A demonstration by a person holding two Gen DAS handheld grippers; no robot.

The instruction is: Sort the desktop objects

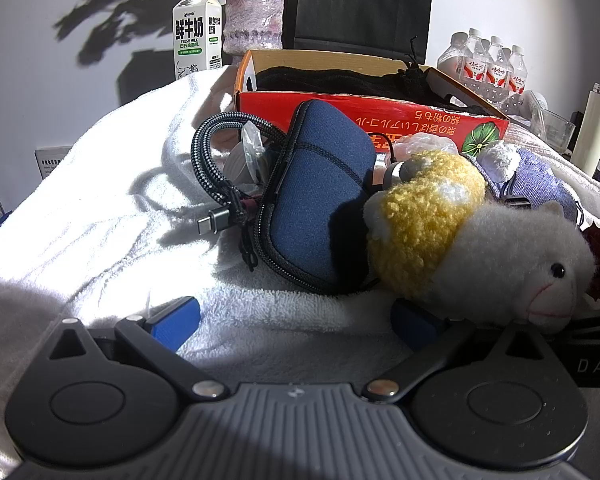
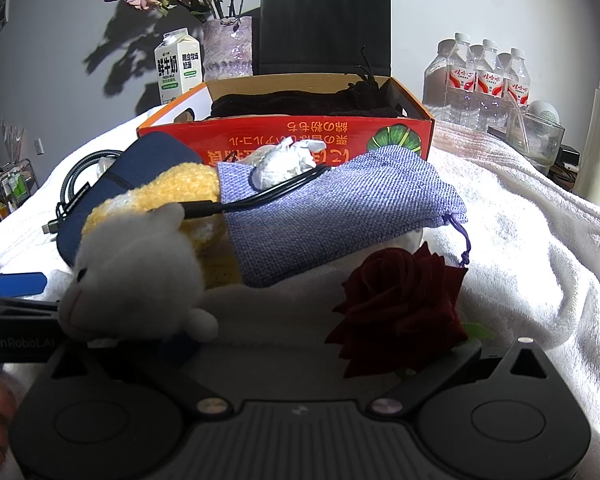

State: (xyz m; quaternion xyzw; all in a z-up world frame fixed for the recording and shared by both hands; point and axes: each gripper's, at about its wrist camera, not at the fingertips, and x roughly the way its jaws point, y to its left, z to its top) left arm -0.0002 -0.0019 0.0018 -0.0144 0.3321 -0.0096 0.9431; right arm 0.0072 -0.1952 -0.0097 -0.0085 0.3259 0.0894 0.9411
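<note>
Left claw (image 1: 296, 318): spread wide, nothing held, set before the blue zip pouch (image 1: 318, 200) and plush sheep (image 1: 480, 240). Right claw (image 2: 284, 344): fingertips hidden by the sheep and red rose (image 2: 400, 300); state cannot be told.

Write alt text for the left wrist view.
The open left gripper hovers over a white towel, facing a blue zip pouch leaning against a yellow-and-white plush toy. Behind are a braided cable and a red box.

left gripper (image 1: 296, 320): black linkage arms, grey ribbed housing, blue fingertips (image 1: 176, 320), silver pivot screws, round black caps; "DAS" lettering at 3 o'clock.
right gripper (image 2: 296, 344): same black/grey build; fingertips hidden.
</note>
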